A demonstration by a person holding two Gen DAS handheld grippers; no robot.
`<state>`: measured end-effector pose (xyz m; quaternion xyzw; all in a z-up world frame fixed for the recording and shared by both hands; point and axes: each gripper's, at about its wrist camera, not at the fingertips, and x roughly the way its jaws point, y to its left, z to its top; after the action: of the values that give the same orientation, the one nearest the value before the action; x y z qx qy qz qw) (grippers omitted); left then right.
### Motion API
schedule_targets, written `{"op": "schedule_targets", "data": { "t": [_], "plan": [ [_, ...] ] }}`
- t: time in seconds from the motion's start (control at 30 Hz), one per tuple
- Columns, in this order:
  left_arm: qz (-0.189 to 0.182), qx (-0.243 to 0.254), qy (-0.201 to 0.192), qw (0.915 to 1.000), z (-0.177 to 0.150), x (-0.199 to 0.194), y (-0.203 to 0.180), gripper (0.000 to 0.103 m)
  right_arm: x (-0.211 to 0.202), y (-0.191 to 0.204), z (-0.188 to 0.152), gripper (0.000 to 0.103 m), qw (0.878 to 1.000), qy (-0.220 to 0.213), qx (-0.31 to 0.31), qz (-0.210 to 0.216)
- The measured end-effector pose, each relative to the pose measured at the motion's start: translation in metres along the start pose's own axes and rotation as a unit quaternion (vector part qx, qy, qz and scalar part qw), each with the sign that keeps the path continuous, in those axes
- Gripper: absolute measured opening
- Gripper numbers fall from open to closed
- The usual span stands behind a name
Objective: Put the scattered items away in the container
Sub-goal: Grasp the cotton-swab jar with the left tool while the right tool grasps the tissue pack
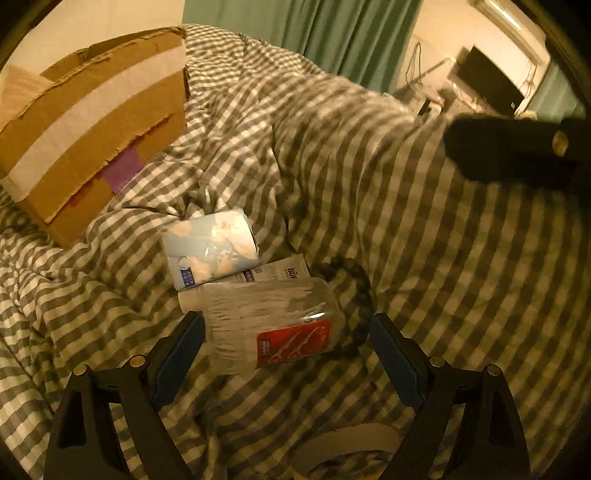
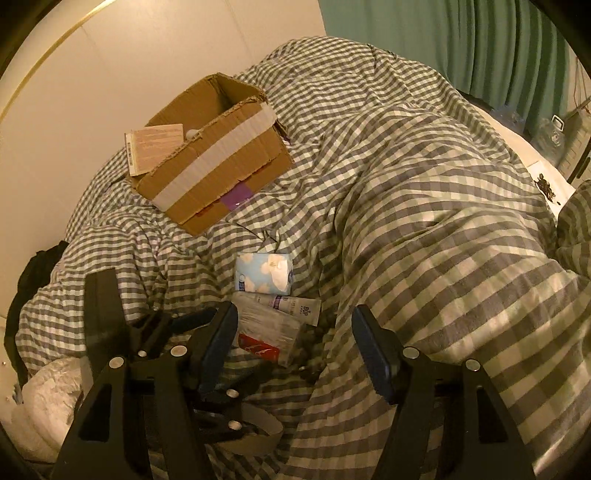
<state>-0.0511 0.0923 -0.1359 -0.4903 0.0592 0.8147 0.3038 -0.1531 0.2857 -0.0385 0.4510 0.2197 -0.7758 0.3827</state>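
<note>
A cardboard box [image 2: 218,155] with white tape sits open on the checked duvet; it also shows in the left wrist view [image 1: 96,122]. In front of it lie a light-blue tissue pack [image 1: 210,251] [image 2: 264,273], a white tube [image 1: 280,271] [image 2: 295,306], a clear pack of floss picks with a red label [image 1: 273,325] [image 2: 266,336] and a dark braided cord [image 1: 358,306]. My left gripper [image 1: 288,354] is open around the floss pack, just above it. My right gripper [image 2: 291,343] is open, higher up, over the same pile.
A paper label [image 2: 155,147] leans on the box's left edge. The grey-checked duvet [image 2: 424,221] is rumpled into folds. A white bundle [image 2: 48,402] and dark cloth [image 2: 33,277] lie at the left. Green curtains [image 1: 332,33] hang behind.
</note>
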Motion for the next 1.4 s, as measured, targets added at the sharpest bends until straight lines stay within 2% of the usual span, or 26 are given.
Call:
{"op": "schedule_targets", "data": {
  "t": [0.17,0.23,0.3,0.4,0.53,0.6,0.8,0.83,0.9,0.93,0.97,1.07,1.2,1.3,1.4],
  "plan": [
    [0.025,0.0,0.026,0.9994,0.0,0.029,0.003,0.098,0.011,-0.003,0.005,0.064,1.0,0.014,0.001,-0.012],
    [0.018,-0.018,0.036,0.999,-0.002,0.038,0.012,0.098,0.016,-0.004,0.008,0.064,1.0,0.02,-0.002,-0.021],
    [0.009,-0.046,0.021,0.9987,-0.003,0.03,0.025,0.097,0.023,-0.003,0.011,0.064,0.999,0.026,-0.009,-0.031],
    [0.034,-0.068,0.004,0.9971,-0.003,0.01,0.042,0.097,0.035,0.001,0.018,0.064,0.998,0.033,-0.031,-0.04],
    [0.044,-0.141,-0.022,0.9888,-0.004,-0.018,0.079,0.097,0.047,0.009,0.028,0.055,0.997,0.036,-0.06,-0.014],
    [0.061,-0.179,-0.03,0.9815,-0.004,-0.026,0.099,0.097,0.058,0.013,0.032,0.055,0.996,0.048,-0.074,-0.011],
    [0.099,-0.235,-0.037,0.9661,-0.006,-0.033,0.13,0.097,0.104,0.033,0.032,0.054,0.988,0.094,-0.116,-0.023],
    [0.102,-0.239,-0.039,0.9649,-0.007,-0.033,0.132,0.097,0.111,0.037,0.033,0.055,0.988,0.097,-0.115,-0.02],
    [0.118,-0.246,-0.044,0.9611,-0.008,-0.036,0.136,0.097,0.125,0.042,0.036,0.062,0.989,0.109,-0.103,0.001],
    [0.125,-0.249,-0.047,0.9592,-0.009,-0.038,0.139,0.097,0.131,0.043,0.038,0.071,0.989,0.113,-0.095,0.008],
    [0.131,-0.253,-0.05,0.9573,-0.01,-0.04,0.142,0.097,0.139,0.044,0.04,0.074,0.989,0.117,-0.084,0.013],
    [0.139,-0.266,-0.053,0.9524,-0.011,-0.041,0.149,0.097,0.159,0.043,0.043,0.075,0.99,0.131,-0.057,0.017],
    [0.138,-0.273,-0.043,0.9512,-0.011,-0.036,0.154,0.097,0.187,0.042,0.044,0.075,0.987,0.156,-0.018,0.036],
    [0.138,-0.27,-0.042,0.9519,-0.011,-0.034,0.154,0.097,0.197,0.045,0.043,0.077,0.987,0.157,-0.026,0.026],
    [0.138,-0.271,-0.046,0.9514,-0.01,-0.034,0.152,0.097,0.197,0.052,0.039,0.074,0.986,0.153,-0.062,0.008]
  ]
}}
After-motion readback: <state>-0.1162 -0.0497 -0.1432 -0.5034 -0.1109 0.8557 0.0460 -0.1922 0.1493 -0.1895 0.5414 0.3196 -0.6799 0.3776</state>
